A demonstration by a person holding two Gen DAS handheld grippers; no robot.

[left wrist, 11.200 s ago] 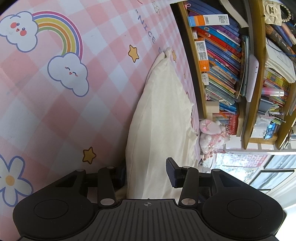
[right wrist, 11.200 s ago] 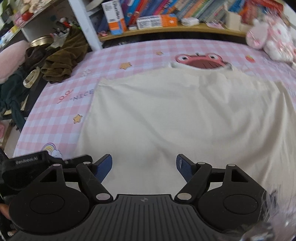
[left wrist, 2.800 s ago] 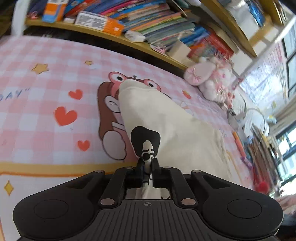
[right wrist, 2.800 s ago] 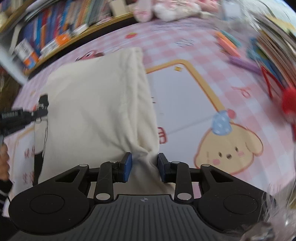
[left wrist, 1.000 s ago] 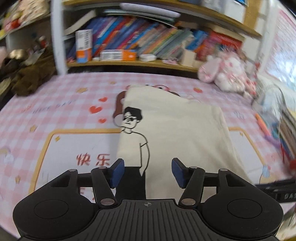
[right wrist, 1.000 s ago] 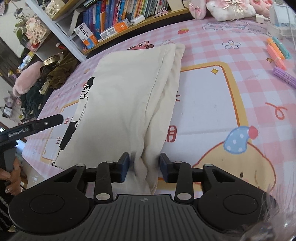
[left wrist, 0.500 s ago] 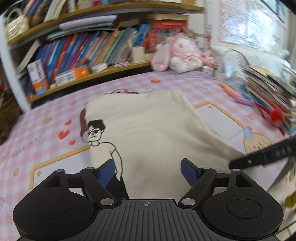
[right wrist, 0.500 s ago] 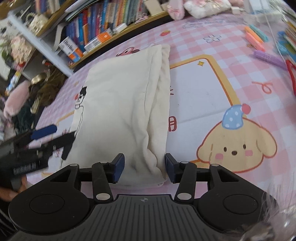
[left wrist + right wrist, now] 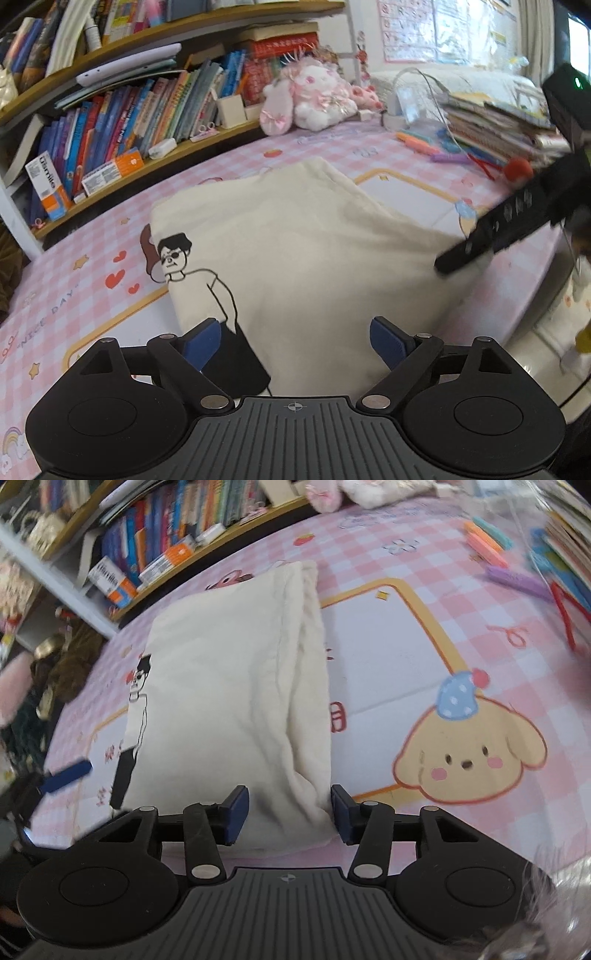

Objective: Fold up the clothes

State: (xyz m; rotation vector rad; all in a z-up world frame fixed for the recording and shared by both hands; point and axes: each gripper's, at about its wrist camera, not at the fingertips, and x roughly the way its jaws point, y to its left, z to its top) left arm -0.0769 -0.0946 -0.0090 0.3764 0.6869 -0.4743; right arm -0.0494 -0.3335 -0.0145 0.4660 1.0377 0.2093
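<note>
A cream T-shirt (image 9: 303,258) with a black cartoon-man print lies folded lengthwise on the pink checked mat (image 9: 55,295). It also shows in the right wrist view (image 9: 229,686), with its folded edge on the right side. My left gripper (image 9: 295,341) is open over the shirt's near end, holding nothing. My right gripper (image 9: 286,812) is open at the shirt's near right corner, its jaws either side of the folded edge without pinching it. The right gripper's arm (image 9: 517,218) shows at the right of the left wrist view.
A bookshelf (image 9: 147,110) runs along the far edge, with a pink plush rabbit (image 9: 306,99) beside it. Pens (image 9: 491,550) and stacked books (image 9: 498,114) lie at the right. Dark clothes (image 9: 70,657) lie heaped at the far left. The mat's near edge is close below both grippers.
Both grippers have let go and opened wider. The left gripper has swung to face the shirt from its near end. The shirt lies still.
</note>
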